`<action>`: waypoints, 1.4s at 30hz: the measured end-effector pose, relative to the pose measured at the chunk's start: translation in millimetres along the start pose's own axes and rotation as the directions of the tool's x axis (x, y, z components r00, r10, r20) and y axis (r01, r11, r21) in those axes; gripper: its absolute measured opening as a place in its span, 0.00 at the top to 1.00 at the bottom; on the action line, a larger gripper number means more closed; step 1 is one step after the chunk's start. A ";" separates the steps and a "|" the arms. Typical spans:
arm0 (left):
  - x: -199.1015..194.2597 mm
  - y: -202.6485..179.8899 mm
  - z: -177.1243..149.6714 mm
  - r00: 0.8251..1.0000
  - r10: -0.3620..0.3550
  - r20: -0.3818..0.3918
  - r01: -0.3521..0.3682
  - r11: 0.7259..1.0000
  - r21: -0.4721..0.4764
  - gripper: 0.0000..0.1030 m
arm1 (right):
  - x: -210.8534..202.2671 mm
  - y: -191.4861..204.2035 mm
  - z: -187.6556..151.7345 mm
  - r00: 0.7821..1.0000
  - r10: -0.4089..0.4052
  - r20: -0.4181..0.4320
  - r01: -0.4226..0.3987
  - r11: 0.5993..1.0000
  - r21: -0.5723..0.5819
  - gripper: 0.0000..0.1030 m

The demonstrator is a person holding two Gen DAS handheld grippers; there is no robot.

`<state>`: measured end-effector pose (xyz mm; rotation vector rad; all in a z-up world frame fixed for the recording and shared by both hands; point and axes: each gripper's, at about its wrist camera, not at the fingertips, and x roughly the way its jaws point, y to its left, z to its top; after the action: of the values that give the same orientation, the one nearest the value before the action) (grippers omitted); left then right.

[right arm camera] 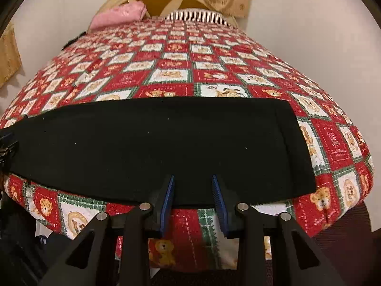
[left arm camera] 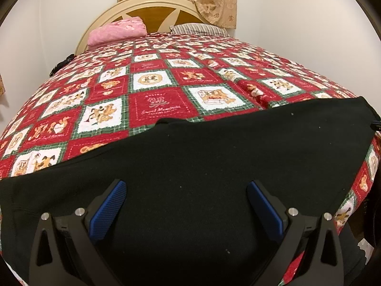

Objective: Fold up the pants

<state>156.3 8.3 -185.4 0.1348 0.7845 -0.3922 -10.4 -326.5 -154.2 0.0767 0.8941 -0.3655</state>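
Note:
Black pants [left arm camera: 214, 157] lie flat across the near edge of the bed, folded lengthwise into one long band; they also show in the right wrist view [right arm camera: 166, 143]. My left gripper [left arm camera: 187, 188] is open wide, its blue pads [left arm camera: 107, 212] just above the pants' wider end, holding nothing. My right gripper [right arm camera: 193, 181] is open with a narrower gap, its fingertips at the near edge of the leg end, with nothing between them. The pants' hem end [right arm camera: 300, 147] lies to the right.
The bed is covered by a red, white and green patchwork quilt [left arm camera: 152, 104] with bear prints. A pink folded cloth [left arm camera: 119, 32] and a striped pillow [left arm camera: 200, 29] lie by the headboard [left arm camera: 152, 7]. The quilt drops off over the near edge [right arm camera: 190, 233].

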 end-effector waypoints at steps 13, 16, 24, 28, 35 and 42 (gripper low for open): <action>1.8 -0.5 -0.6 1.000 0.007 -0.006 -0.007 1.000 0.003 0.00 | 26.4 129.6 48.6 0.980 0.144 0.134 -0.120 0.977 -0.177 0.66; 1.8 -0.4 -0.4 1.000 0.007 -0.005 -0.007 1.000 0.003 0.00 | 39.4 148.5 36.8 0.982 0.153 0.111 -0.129 0.971 -0.201 0.64; -3.4 1.4 -2.0 1.000 0.013 0.002 -0.013 1.000 -0.007 0.00 | 37.6 152.0 14.4 0.977 0.130 0.171 -0.085 0.964 -0.251 0.61; -16.4 9.2 -8.8 0.998 0.054 0.016 -0.054 0.998 -0.018 0.00 | 36.3 149.9 12.9 0.968 0.154 0.198 -0.101 0.962 -0.255 0.61; -60.0 77.2 -26.9 0.964 0.247 0.097 -0.236 0.966 -0.107 0.00 | 4.8 105.8 11.0 0.949 0.168 0.266 -0.128 0.978 -0.164 0.53; -61.7 137.7 -40.2 0.929 0.366 0.052 -0.344 0.907 -0.242 0.00 | -18.5 -27.7 9.1 0.952 0.000 0.307 -0.044 0.989 0.138 0.53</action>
<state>144.3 163.5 -173.5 0.0404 0.6872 0.0407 -23.7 -349.2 -131.8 0.1581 0.5583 -0.4082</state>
